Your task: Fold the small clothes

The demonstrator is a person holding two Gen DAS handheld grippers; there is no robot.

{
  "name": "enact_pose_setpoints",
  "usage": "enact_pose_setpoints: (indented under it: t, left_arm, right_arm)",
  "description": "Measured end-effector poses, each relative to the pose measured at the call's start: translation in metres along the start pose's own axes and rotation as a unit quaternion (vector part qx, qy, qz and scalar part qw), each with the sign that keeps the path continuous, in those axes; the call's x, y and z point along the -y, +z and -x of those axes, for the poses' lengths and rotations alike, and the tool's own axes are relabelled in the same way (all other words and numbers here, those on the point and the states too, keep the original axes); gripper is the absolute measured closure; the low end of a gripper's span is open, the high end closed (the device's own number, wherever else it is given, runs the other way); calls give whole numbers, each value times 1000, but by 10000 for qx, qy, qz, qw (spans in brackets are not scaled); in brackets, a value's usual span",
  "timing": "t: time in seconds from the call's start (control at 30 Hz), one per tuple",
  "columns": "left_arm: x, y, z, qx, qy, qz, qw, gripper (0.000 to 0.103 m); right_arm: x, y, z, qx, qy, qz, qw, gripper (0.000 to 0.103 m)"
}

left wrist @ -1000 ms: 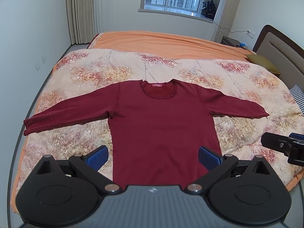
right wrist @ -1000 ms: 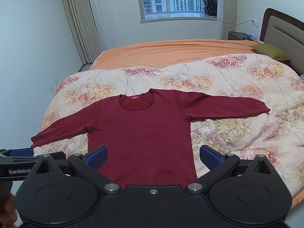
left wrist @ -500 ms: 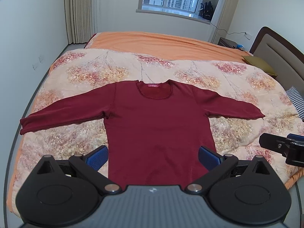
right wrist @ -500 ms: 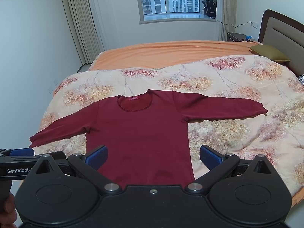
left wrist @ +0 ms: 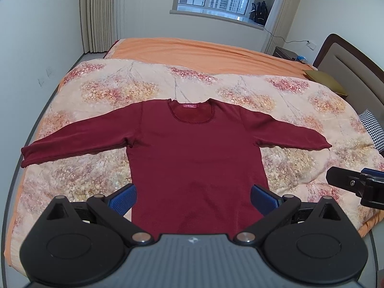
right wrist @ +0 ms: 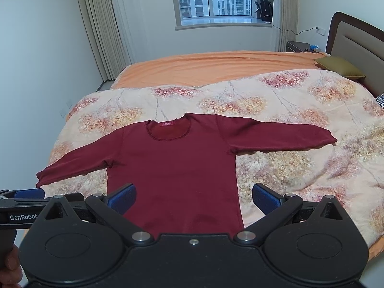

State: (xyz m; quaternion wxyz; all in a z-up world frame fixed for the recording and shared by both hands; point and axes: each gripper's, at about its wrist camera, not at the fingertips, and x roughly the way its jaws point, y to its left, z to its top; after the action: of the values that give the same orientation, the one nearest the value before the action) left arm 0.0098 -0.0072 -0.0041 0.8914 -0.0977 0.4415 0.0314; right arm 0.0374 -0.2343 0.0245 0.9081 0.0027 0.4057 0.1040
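Observation:
A dark red long-sleeved top [left wrist: 194,158] [right wrist: 172,168] lies flat on the floral quilt, neck away from me, both sleeves spread out sideways. My left gripper [left wrist: 193,195] hovers open above the top's hem, holding nothing. My right gripper [right wrist: 194,195] also stands open over the hem, a little to the right, with nothing between its fingers. The right gripper's tip shows at the right edge of the left wrist view [left wrist: 355,184]. The hem itself is hidden behind the gripper bodies.
The floral quilt [left wrist: 120,88] [right wrist: 300,168] covers the near half of a bed with an orange sheet [left wrist: 204,48] beyond. A headboard [right wrist: 355,40] and olive pillow [right wrist: 338,66] are at the right. A hand [right wrist: 9,268] holds the left gripper's handle.
Both grippers have drawn back and risen slightly, so the top sits a bit lower and smaller in view. Both stay open; the top has not moved.

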Motion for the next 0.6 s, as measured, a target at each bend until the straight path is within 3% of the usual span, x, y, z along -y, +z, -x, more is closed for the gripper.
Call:
enact_pose_setpoints:
  t: [0.23,0.43,0.6]
  left_arm:
    - [4,2,-11,1,-139,79,9999,0]
    - [15,3,-33,3,-621,146,9980,0]
    - [35,-1,-49,-183,-857,57,9961,0]
  right_arm:
    - [2,1,-2,15,73,-20,10000,0]
    - [25,3,-7,341,564,-109,9978,0]
    - [51,7,-20,178,614,-52,9979,0]
